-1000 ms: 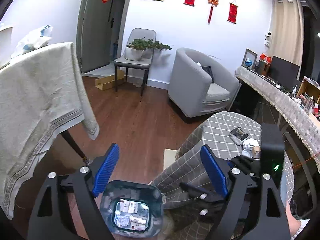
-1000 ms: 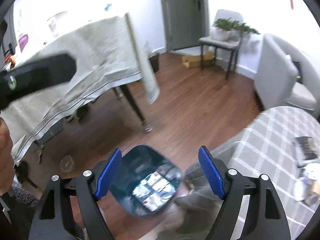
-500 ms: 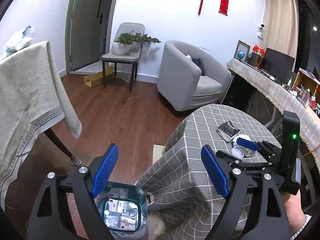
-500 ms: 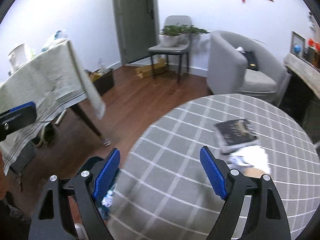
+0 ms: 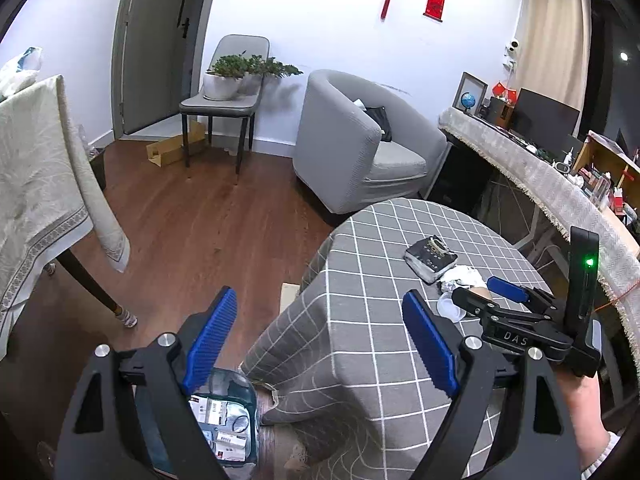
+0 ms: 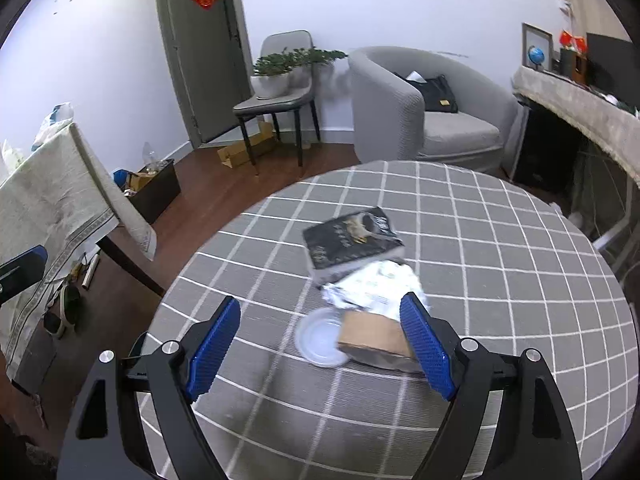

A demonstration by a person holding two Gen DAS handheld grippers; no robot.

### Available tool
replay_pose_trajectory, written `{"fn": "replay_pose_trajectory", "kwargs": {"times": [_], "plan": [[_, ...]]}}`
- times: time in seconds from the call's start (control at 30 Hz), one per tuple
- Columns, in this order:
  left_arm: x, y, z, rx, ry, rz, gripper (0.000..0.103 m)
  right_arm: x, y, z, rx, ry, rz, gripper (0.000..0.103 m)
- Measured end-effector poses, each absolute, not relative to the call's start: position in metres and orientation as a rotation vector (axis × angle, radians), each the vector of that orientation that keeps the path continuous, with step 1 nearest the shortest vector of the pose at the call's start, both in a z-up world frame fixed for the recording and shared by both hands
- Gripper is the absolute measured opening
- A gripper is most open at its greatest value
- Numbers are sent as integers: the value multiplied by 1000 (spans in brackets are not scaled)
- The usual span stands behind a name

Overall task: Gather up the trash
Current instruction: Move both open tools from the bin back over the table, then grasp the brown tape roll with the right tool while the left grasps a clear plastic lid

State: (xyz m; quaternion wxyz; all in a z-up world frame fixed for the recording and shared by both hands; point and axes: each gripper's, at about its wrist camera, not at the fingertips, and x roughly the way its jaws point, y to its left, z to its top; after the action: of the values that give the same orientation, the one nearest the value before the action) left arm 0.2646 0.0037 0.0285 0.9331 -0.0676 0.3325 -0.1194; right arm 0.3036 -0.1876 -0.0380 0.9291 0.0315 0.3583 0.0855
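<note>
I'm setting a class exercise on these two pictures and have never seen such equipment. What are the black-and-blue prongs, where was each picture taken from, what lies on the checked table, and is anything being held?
No robot here: a person holds a hand-held gripper in each hand, each carrying a wide-angle camera looking along its two blue-padded fingers. One picture looks out from the left gripper, the other from the right gripper. On the checked table lie a dark book, crumpled foil, a small cardboard box and a white plastic lid. A trash bin stands on the floor beside the table. Both grippers are open and hold nothing.
</note>
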Motion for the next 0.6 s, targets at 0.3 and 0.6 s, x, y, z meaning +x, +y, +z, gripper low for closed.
{"fn": "replay_pose_trajectory", "kwargs": {"times": [0.3, 0.6], "plan": [[274, -19, 20, -123, 700, -278, 87, 304, -214, -46, 108, 769, 137, 83], [281, -47, 11, -103, 717, -312, 87, 302, -225, -56, 123, 813, 187, 63]]}}
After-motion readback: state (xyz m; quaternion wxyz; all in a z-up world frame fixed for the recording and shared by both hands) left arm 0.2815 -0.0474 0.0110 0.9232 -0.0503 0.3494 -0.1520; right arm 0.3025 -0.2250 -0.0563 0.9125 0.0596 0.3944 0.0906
